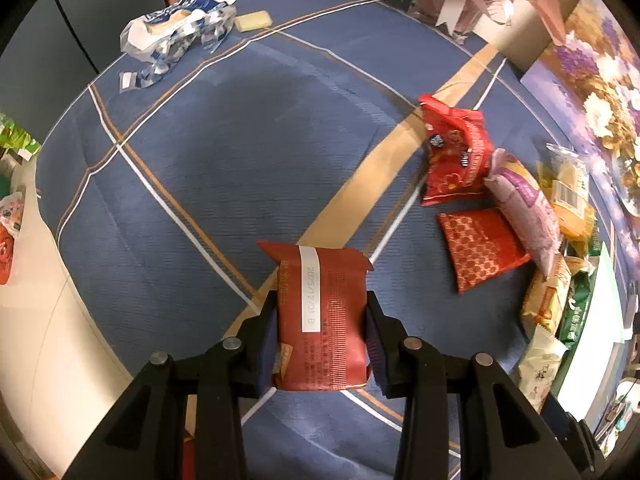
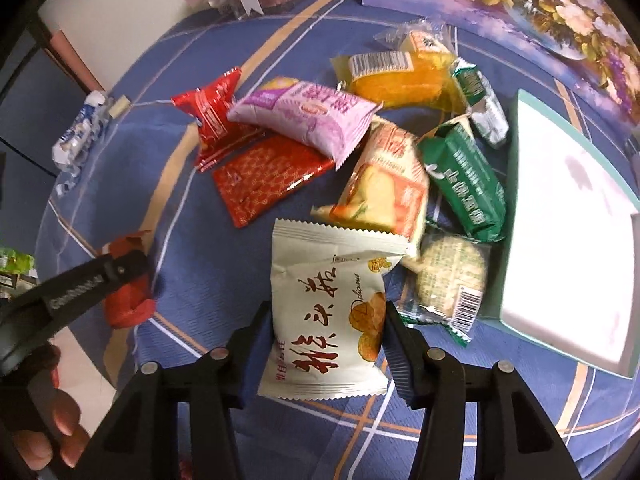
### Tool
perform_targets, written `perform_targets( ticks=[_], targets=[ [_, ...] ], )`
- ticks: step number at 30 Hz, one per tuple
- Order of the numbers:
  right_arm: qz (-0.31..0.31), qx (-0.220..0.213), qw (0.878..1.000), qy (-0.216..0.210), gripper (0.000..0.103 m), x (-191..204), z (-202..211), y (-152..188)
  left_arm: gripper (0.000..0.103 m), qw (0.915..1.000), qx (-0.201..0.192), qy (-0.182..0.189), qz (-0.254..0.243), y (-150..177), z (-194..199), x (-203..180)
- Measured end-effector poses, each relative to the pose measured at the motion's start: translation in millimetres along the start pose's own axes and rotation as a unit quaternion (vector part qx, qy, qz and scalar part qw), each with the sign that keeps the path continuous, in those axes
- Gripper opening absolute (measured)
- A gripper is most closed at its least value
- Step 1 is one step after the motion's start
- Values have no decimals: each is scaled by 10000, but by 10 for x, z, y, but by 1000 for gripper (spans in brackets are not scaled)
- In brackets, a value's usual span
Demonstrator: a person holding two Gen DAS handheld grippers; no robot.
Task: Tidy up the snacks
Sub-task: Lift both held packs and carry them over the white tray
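Left wrist view: the left gripper (image 1: pixel 322 336) clamps a dark red packet (image 1: pixel 322 320) across its puffy middle above the blue cloth (image 1: pixel 224 152), while the right gripper (image 2: pixel 328 344) pinches a light, crinkly white packet (image 2: pixel 326 312) near the cloth's near edge, likely crushable

The counter (image 1: pixel 224 152) under the fingers is covered with a matt, finely ribbed blue cloth, and the dark red packet (image 1: pixel 326 320) between the left gripper (image 1: pixel 322 332) fingers is a matt, slightly creased film with a white paper-like label strip. The white packet (image 2: pixel 328 316) between the right gripper (image 2: pixel 326 340) fingers is smooth, semi-gloss plastic film with a serrated seal edge. Ahead of those fingers, the patterned red packet (image 2: pixel 268 176) is glossy foil-like film, and the box (image 2: pixel 568 216) to their right has a smooth, matt white inner face.
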State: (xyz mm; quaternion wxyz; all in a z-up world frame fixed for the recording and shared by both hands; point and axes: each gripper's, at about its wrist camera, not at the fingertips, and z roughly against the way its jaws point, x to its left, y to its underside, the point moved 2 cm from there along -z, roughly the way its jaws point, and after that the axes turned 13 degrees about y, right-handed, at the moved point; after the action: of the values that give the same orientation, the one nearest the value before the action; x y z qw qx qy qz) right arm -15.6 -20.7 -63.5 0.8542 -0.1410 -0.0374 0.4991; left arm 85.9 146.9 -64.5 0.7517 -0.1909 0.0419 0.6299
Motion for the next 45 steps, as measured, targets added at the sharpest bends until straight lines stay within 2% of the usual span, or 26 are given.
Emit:
perform_targets(
  ticks=[6, 10, 18, 26, 35, 45],
  targets=[
    [-159, -62, 9998, -84, 55, -229, 192, 45, 41, 9998, -26, 137, -142, 22, 103, -116],
    [-378, -67, 9993, -38, 55, -458, 326, 23, 41, 9990, 12, 393, -228, 45, 189, -266],
    [-1009, -169, 9945, 224, 55, -941, 508, 83, 41, 9954, 13, 644, -716, 74, 311, -873],
    [-1820, -109, 9825, 388, 55, -1564, 543, 82, 41, 9883, 104, 793, -1300, 161, 362, -1548],
    [-2534, -54, 9662, 479, 55, -2155, 514, 111, 41, 9740, 317, 997, -2012, 379, 267, -2288],
    [-3172, 193, 9464, 581, 55, -2736, 310, 229, 41, 9508, 623, 1133, -2814, 694, -15, -3041]
  ],
)
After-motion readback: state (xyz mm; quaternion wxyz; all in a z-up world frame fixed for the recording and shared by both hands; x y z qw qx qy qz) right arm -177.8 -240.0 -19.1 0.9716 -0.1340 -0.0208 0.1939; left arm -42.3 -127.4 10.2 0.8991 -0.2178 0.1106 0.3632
